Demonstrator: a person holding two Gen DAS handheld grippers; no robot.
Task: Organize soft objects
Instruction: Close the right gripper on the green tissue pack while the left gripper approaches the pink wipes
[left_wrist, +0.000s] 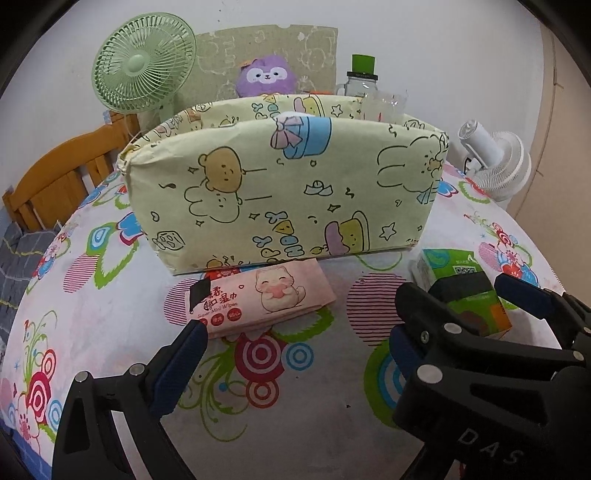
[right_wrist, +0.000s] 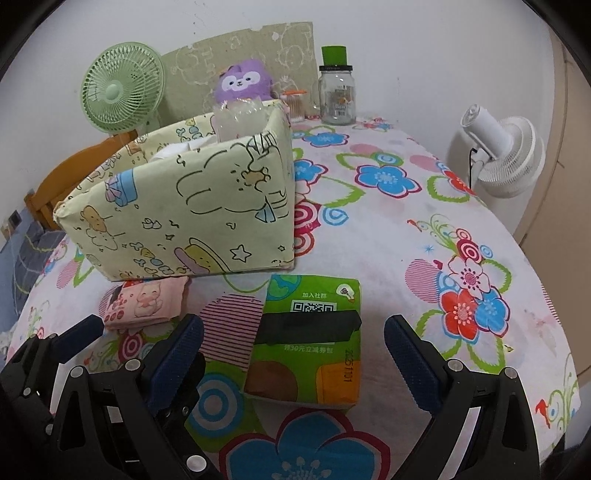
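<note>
A pink wet-wipes pack (left_wrist: 258, 299) (right_wrist: 144, 299) lies on the floral tablecloth against the front of a pale yellow cartoon-print box (left_wrist: 280, 192) (right_wrist: 184, 206). My left gripper (left_wrist: 297, 332) is open just short of it, the left fingertip touching the pack's near corner. A green tissue pack (right_wrist: 306, 332) (left_wrist: 465, 295) lies to the right. My right gripper (right_wrist: 293, 325) (left_wrist: 461, 291) is open, with a finger on either side of that pack's near half. The box holds white items and clear plastic. A purple plush (left_wrist: 266, 75) (right_wrist: 240, 83) sits behind it.
A green fan (left_wrist: 144, 66) stands at the back left and a white fan (left_wrist: 495, 162) at the right table edge. A glass jar with a green lid (right_wrist: 336, 92) and a cotton-swab tub (right_wrist: 293, 105) stand at the back. A wooden bed frame (left_wrist: 62, 177) is off to the left.
</note>
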